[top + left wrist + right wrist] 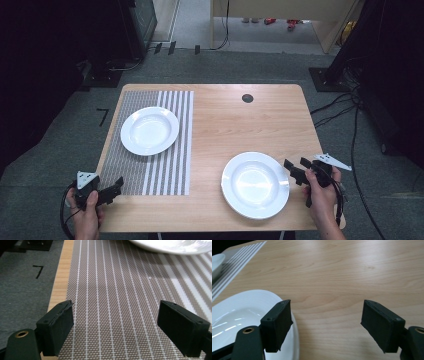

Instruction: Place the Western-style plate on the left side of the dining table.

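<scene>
A wooden table [225,120] carries a striped placemat [150,150] at its left, with a white plate [149,130] on it. A second white plate [255,185], round and flat on bare wood near the front edge, lies just left of the right claw [298,169], whose jaws stand spread and empty beside its rim. The left claw [114,189], jaws also spread, hovers over the placemat's near corner.
</scene>
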`<state>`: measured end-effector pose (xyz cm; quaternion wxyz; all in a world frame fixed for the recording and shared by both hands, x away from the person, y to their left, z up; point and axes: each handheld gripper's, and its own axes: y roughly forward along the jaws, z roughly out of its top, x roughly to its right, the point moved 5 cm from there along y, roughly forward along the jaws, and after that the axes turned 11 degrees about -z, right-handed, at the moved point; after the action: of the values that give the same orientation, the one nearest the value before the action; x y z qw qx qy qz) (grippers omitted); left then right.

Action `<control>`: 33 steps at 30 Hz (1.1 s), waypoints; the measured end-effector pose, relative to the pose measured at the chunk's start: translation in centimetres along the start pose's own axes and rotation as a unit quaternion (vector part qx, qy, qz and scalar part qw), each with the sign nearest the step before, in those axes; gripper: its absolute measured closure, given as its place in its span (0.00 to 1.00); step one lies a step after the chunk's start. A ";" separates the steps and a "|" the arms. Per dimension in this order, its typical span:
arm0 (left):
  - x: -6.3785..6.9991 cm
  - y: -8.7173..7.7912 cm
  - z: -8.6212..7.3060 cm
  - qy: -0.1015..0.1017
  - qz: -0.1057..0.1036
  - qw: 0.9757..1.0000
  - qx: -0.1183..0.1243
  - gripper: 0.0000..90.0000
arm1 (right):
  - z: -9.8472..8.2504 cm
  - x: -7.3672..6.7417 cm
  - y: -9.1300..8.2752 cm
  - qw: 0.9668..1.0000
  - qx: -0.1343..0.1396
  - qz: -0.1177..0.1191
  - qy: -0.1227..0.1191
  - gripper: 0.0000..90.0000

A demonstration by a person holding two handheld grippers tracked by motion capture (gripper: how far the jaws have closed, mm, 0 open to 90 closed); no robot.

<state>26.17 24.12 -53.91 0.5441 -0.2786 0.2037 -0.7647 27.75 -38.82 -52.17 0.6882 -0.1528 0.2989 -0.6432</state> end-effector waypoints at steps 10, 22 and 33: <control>0.1 0.6 -1.0 0.011 0.009 1.000 -0.019 0.15 | -1.8 3.3 -0.6 0.999 -0.016 -0.040 0.003 0.27; 0.4 0.7 -1.3 0.029 0.024 0.999 -0.026 0.15 | -3.9 5.8 -1.9 0.997 -0.034 -0.074 -0.002 0.26; 0.4 0.7 -1.3 0.029 0.024 0.999 -0.027 0.15 | -5.4 6.5 -3.2 0.986 -0.033 -0.145 -0.077 0.23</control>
<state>25.75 23.53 -55.21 0.5483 -0.2654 0.2465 -0.7538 21.85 -44.61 -55.86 0.6030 -0.2664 0.2407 -0.7124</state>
